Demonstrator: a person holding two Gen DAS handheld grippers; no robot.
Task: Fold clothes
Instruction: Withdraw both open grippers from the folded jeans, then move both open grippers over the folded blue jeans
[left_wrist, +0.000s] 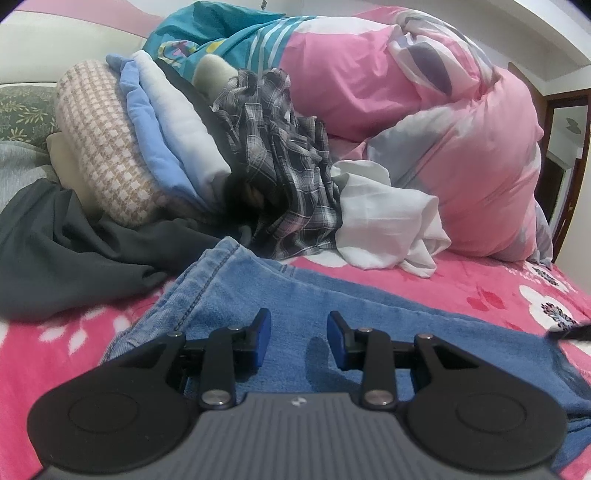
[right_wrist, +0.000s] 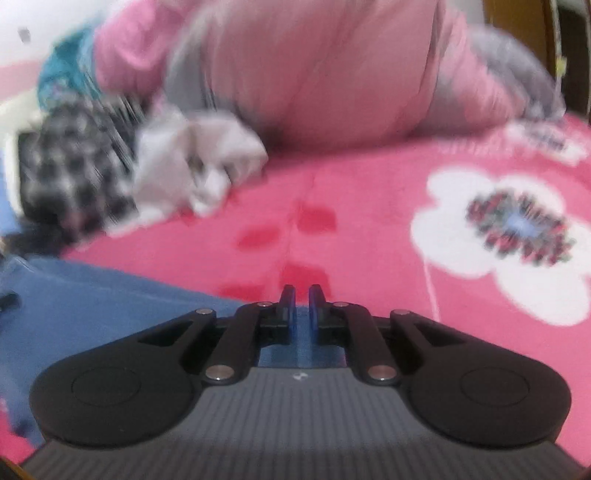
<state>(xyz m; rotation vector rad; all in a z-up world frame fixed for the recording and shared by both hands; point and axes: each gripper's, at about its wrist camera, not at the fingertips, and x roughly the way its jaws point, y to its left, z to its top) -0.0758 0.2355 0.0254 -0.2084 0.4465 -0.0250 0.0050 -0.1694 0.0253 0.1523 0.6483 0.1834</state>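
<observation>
fingers of the left gripper (left_wrist: 299, 332) are spread apart with nothing between them, and they hover low over the blue denim jeans (left_wrist: 332, 314) that lie flat on the pink fleece blanket with white flowers (left_wrist: 480, 291). fingers of the right gripper (right_wrist: 302, 299) are almost shut, with only a thin gap, and a strip of blue cloth seems to sit in that gap, but the right view is blurry so i cannot tell for sure if it is pinched. the jeans run the long way from the far left, where a stitched hem shows, across to the near right under both tools. the left gripper sits right on top of the middle of the denim, so it looks nearer to the cloth. the right one is at the jeans' right edge, with bare blanket just past its tips. my guess is the next move needs both tools to hold one end and bring it over along that long line. behind the jeans are a grey plaid shirt (left_wrist: 280, 166), a crumpled white cloth (left_wrist: 388, 221), a dark grey garment (left_wrist: 74, 243) and a big pink puffy quilt (left_wrist: 461, 147), all near but off the denim.
</observation>
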